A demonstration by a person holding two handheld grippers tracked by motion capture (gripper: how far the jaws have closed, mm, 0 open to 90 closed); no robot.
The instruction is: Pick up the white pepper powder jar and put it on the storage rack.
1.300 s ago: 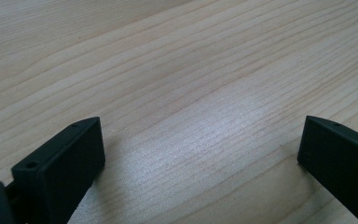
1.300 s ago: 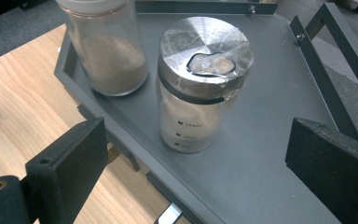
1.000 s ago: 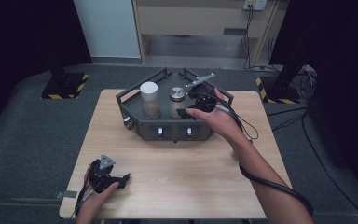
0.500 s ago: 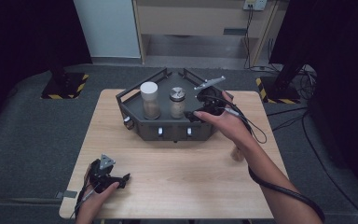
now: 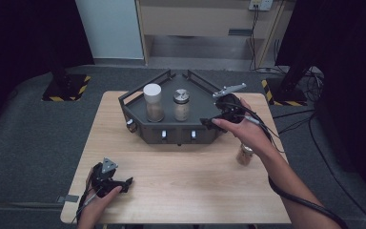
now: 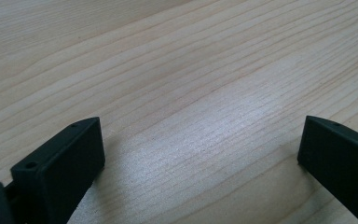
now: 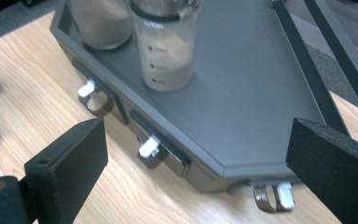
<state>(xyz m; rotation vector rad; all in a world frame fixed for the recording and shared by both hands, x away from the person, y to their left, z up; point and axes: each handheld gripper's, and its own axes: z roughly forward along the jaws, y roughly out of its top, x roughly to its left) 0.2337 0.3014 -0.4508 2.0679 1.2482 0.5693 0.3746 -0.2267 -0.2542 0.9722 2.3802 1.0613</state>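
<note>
A dark grey tray (image 5: 200, 102) stands at the back middle of the wooden table (image 5: 181, 181). On it stand a white-lidded jar (image 5: 153, 102) and a metal-lidded jar (image 5: 181, 105), both holding brown powder. My right gripper (image 5: 208, 123) hovers at the tray's front right edge, open, nothing between its jaws. In the right gripper view the tray (image 7: 242, 107) lies ahead of my right gripper (image 7: 200, 163), with the metal-lidded jar (image 7: 168, 46) beyond. My left gripper (image 5: 124, 183) rests open at the table's near left; in its own view my left gripper (image 6: 200, 154) frames bare wood.
A small brown jar (image 5: 244, 153) stands on the table right of the tray, beside my right forearm. Small metal clips (image 7: 151, 151) line the tray's front wall. A cable trails from the right gripper off the table's right side. Dark floor surrounds the table.
My right hand has drawn back from above the jars to the tray's front right edge, moving right and toward me. The small jar by the forearm has come into sight. The left gripper has stayed put.
</note>
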